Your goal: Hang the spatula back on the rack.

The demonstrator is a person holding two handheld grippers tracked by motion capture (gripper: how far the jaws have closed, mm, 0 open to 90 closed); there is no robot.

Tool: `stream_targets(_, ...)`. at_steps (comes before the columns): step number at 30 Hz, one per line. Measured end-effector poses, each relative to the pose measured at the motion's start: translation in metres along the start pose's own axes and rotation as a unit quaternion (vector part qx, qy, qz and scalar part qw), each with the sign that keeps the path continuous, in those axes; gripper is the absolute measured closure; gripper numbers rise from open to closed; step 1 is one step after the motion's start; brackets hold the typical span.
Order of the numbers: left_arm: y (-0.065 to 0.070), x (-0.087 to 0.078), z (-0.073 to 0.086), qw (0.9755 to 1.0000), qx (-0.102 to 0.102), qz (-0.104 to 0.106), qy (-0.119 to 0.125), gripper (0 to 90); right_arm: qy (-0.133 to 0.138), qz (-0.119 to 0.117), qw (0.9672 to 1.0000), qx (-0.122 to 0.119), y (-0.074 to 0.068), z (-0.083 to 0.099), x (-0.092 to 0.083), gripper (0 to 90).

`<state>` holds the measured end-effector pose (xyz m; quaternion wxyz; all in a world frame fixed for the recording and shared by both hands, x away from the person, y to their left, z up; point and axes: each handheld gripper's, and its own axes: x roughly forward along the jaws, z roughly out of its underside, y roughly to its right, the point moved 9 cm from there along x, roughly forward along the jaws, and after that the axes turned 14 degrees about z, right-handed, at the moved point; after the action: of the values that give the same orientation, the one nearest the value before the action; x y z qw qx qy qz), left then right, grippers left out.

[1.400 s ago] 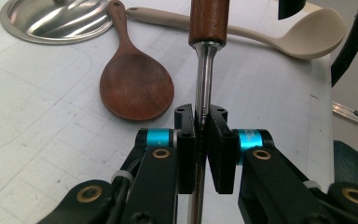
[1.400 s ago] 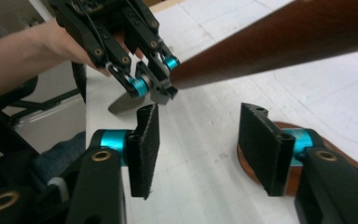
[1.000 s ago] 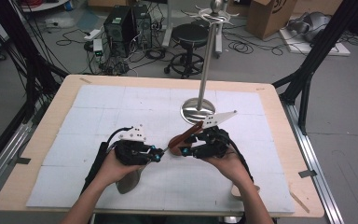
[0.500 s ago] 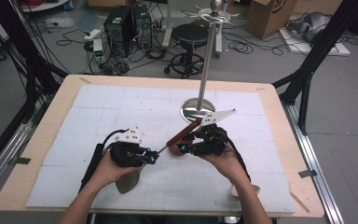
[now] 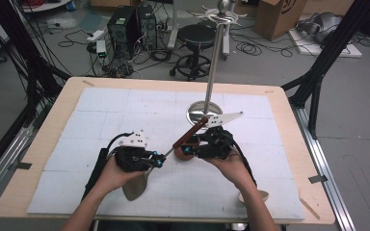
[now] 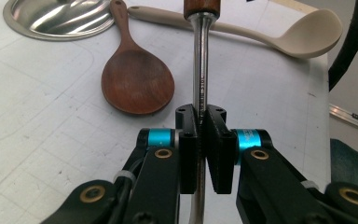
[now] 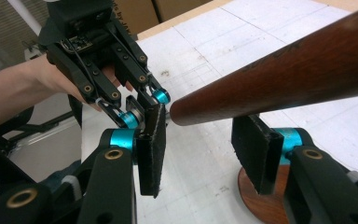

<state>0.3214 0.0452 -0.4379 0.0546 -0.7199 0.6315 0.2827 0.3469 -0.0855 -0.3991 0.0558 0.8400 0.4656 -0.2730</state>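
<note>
Each gripper, the left gripper [image 5: 160,161] and the right gripper [image 5: 189,150], is black with bright blue rings by its flat black pads [image 7: 151,140]. Round brass screws dot the arms. A white three-cornered plate sits on top, at 12 o'clock. Black cables trail back toward 6 o'clock. The person's arms are bare, with no sleeves.

even, soft indoor light all round, faint shadows, mild glare on the steel bowl [image 6: 58,16], nearest tool parts blurry.
</note>
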Motion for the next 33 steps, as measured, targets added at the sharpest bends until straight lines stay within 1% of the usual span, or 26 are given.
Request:
stream_targets(5, 0.002, 0.001, -0.006, 0.9999, 0.002, -0.004, 0.009, 84.0, 0.004, -0.004, 1.0, -0.002, -0.003, -0.004, 0.002, 57.7)
stream_targets(6, 0.002, 0.001, -0.007, 0.9999, 0.002, -0.005, 0.011, 84.0, 0.01, -0.008, 0.9999, 0.005, -0.003, -0.007, 0.0, 58.9)
stream_targets(9, 0.004, 0.001, -0.011, 0.9998, 0.001, -0.004, 0.019, 84.1, 0.016, -0.01, 0.9998, 0.006, -0.003, -0.01, -0.001, 59.4)
stream_targets(10, 0.004, 0.001, -0.011, 0.9998, 0.003, -0.005, 0.018, 84.1, 0.018, -0.01, 0.9997, 0.01, -0.004, -0.012, -0.002, 59.3)
stream_targets(12, 0.005, 0.002, -0.013, 0.9998, 0.003, -0.005, 0.021, 84.1, 0.02, -0.007, 0.9997, 0.007, -0.004, -0.013, -0.002, 59.1)
stream_targets(16, 0.007, 0.002, -0.015, 0.9995, 0.0, 0.003, 0.031, 83.9, 0.027, -0.008, 0.9995, 0.017, -0.004, -0.019, -0.004, 61.6)
stream_targets(21, 0.007, 0.0, -0.015, 0.9995, 0.002, 0.005, 0.032, 82.8, 0.029, -0.014, 0.9991, 0.026, -0.005, -0.022, -0.004, 62.6)
stream_targets(22, 0.008, -0.002, -0.016, 0.9991, -0.004, 0.019, 0.039, 80.3, 0.031, -0.018, 0.999, 0.026, -0.006, -0.024, -0.004, 63.3)
stream_targets(25, 0.009, -0.005, -0.015, 0.999, -0.004, 0.022, 0.038, 78.4, 0.03, -0.021, 0.999, 0.027, -0.006, -0.025, -0.005, 64.1)
stream_targets(27, 0.008, -0.007, -0.013, 0.999, -0.008, 0.024, 0.037, 77.1, 0.03, -0.028, 0.9987, 0.03, -0.007, -0.027, -0.006, 65.1)
stream_targets(29, 0.007, -0.008, -0.011, 0.9988, -0.013, 0.027, 0.039, 77.3, 0.03, -0.03, 0.9987, 0.029, -0.008, -0.027, -0.006, 65.4)
stream_targets(30, 0.007, -0.009, -0.01, 0.999, -0.013, 0.029, 0.033, 78.2, 0.032, -0.033, 0.9985, 0.029, -0.008, -0.029, -0.006, 65.5)
stream_targets(32, 0.007, -0.008, -0.009, 0.9992, -0.011, 0.025, 0.028, 82.1, 0.033, -0.033, 0.9986, 0.026, -0.009, -0.031, -0.007, 65.7)
stream_targets(33, 0.007, -0.008, -0.01, 0.9991, -0.011, 0.023, 0.034, 82.9, 0.033, -0.034, 0.9985, 0.026, -0.01, -0.032, -0.007, 65.8)
